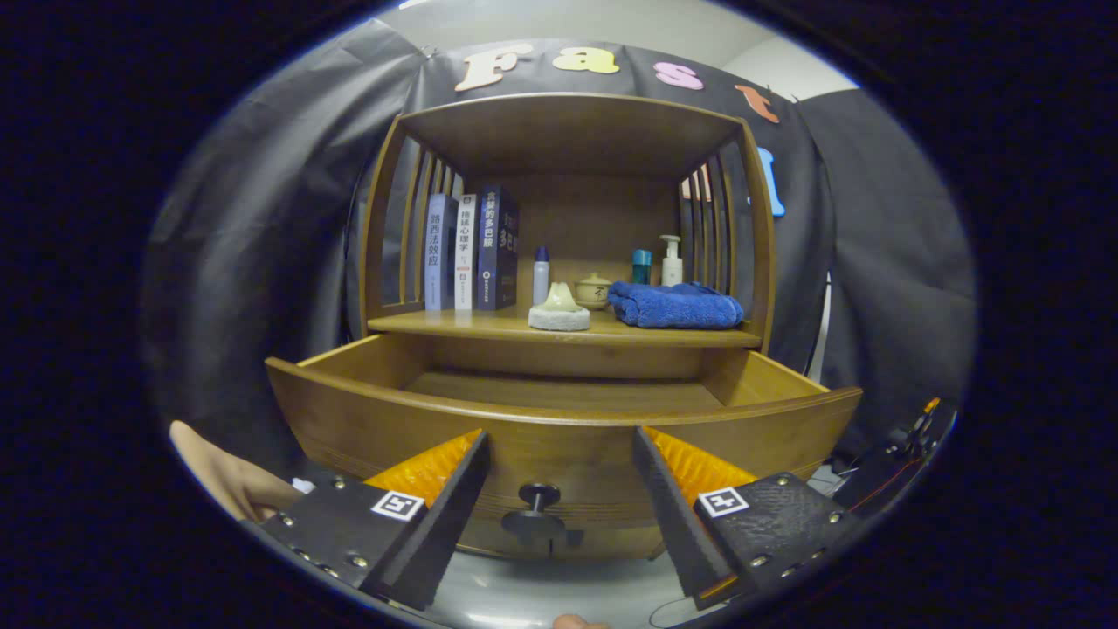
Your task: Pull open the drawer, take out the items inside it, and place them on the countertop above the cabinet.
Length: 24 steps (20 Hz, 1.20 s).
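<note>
A hand [229, 479] shows just left of the gripper [559, 441], beside the left finger. The gripper's two fingers are spread wide and pinch nothing; they point at the front of the drawer [559, 432], and the knob [539, 496] sits in the gap between them, apart from both. The drawer is pulled open out of the cabinet [568, 140], and the part of its wooden floor that shows looks bare, though the front panel hides the near part. Above it lies the countertop [454, 325]. On it, from the left, three books [472, 252] stand upright against the slatted side. Next comes a small bottle [541, 275], and in front of it a pale green lump sits on a round stone [559, 316] near the countertop's front edge. Just right of that, further back, is a small lidded pot [593, 291]. A folded blue towel [675, 306] lies to the right, touching the countertop, with a teal bottle [642, 266] and a white pump bottle [671, 259] standing behind it near the right slats.
</note>
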Motion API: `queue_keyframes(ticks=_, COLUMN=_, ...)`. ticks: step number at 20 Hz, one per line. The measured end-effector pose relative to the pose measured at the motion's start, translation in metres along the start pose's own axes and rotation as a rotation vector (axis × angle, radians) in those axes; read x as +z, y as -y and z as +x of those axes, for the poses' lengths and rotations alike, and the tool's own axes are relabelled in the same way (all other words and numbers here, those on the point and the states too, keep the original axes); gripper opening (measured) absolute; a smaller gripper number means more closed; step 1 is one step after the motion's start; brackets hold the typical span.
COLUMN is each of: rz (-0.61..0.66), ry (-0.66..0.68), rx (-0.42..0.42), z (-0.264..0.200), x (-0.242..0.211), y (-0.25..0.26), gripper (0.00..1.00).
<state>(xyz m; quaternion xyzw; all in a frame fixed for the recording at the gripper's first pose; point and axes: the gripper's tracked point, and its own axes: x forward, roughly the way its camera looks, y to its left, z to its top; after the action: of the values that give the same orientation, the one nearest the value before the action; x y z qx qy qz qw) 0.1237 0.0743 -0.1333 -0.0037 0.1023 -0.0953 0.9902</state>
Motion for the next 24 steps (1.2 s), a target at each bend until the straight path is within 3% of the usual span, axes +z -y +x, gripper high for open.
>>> queue_keyframes(ticks=9, rz=-0.062, ry=0.009, rx=-0.052, z=0.005, x=-0.004, y=0.002, gripper=0.98)
queue_keyframes(ticks=24, rz=-0.047, ry=0.012, rx=-0.044, z=0.011, x=-0.004, y=0.003, gripper=0.99)
